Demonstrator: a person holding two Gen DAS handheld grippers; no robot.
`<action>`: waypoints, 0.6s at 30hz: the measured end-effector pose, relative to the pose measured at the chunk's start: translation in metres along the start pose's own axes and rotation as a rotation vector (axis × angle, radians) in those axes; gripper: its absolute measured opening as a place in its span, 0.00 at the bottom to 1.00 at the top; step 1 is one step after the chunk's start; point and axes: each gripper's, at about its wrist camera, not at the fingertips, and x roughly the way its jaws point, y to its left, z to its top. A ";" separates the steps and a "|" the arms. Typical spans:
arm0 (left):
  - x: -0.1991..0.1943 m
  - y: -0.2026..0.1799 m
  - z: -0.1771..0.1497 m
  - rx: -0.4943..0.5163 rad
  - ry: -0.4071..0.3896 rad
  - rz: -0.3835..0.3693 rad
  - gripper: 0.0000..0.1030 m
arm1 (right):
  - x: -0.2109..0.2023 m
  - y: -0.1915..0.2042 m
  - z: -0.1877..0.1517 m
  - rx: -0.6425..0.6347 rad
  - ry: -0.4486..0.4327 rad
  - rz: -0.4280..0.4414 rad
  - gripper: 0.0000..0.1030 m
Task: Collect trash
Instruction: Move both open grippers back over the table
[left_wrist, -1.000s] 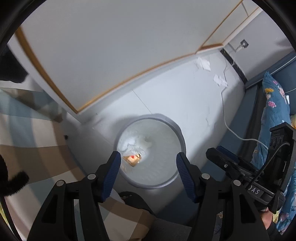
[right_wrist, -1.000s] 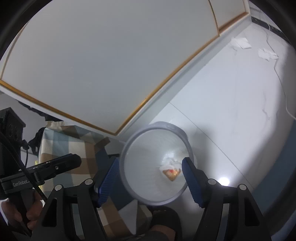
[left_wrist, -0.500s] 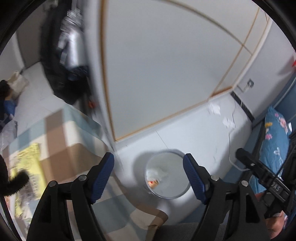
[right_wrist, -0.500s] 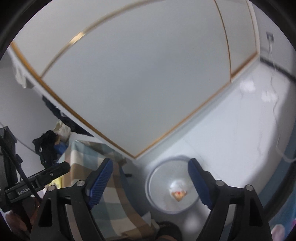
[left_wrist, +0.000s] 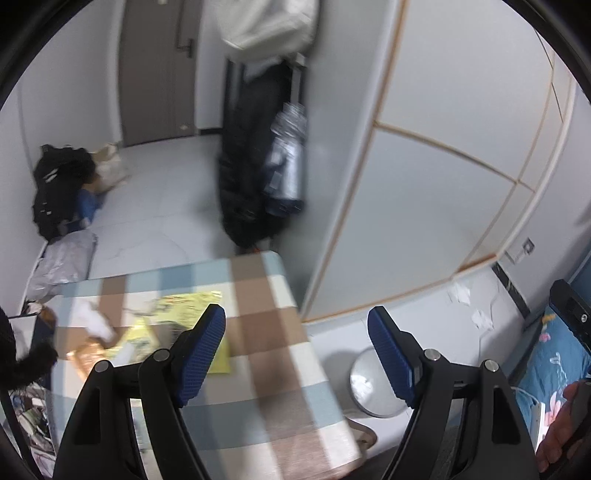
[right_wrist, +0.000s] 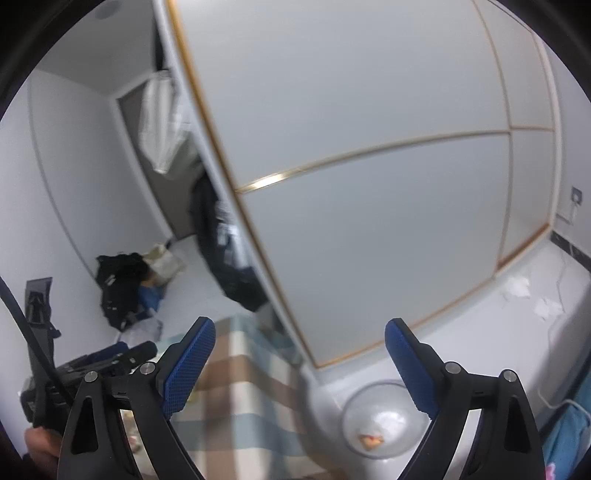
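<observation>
Both sets of fingers stand spread wide with nothing between them: the left gripper (left_wrist: 295, 347) hangs above the checked desk (left_wrist: 280, 332), the right gripper (right_wrist: 299, 358) over the desk's far edge and the floor (right_wrist: 517, 332) beside it.

Going from large to small, the desk carries the trash that remains: a yellow wrapper (left_wrist: 177, 314) lies flat just ahead of and to the left of the left fingers (left_wrist: 201, 350), its long axis running roughly across the view, with a crumpled white tissue (left_wrist: 92, 321) and a brown packet (left_wrist: 85, 350) further left. The left gripper is clearly the nearer one to all three; the right wrist view shows only the desk's cloth. The round bin (right_wrist: 380, 421) sits on the floor to the right of the desk, holding a white wad and a small orange scrap (right_wrist: 371, 439). Two scraps of paper (left_wrist: 476, 310) lie on the floor well apart, near the wall.

Compared with a second ago, when both cameras looked straight down into the bin, both have swung up and leftward, so the bin is now small and low in each view and the desk's litter has come into the left view.
</observation>
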 end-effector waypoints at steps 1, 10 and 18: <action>-0.006 0.005 0.001 -0.007 -0.011 0.010 0.80 | -0.002 0.011 0.000 -0.010 -0.008 0.014 0.92; -0.051 0.071 -0.007 -0.077 -0.125 0.128 0.83 | 0.009 0.096 -0.019 -0.090 -0.006 0.133 0.93; -0.053 0.124 -0.024 -0.135 -0.119 0.188 0.83 | 0.022 0.154 -0.043 -0.159 0.044 0.226 0.93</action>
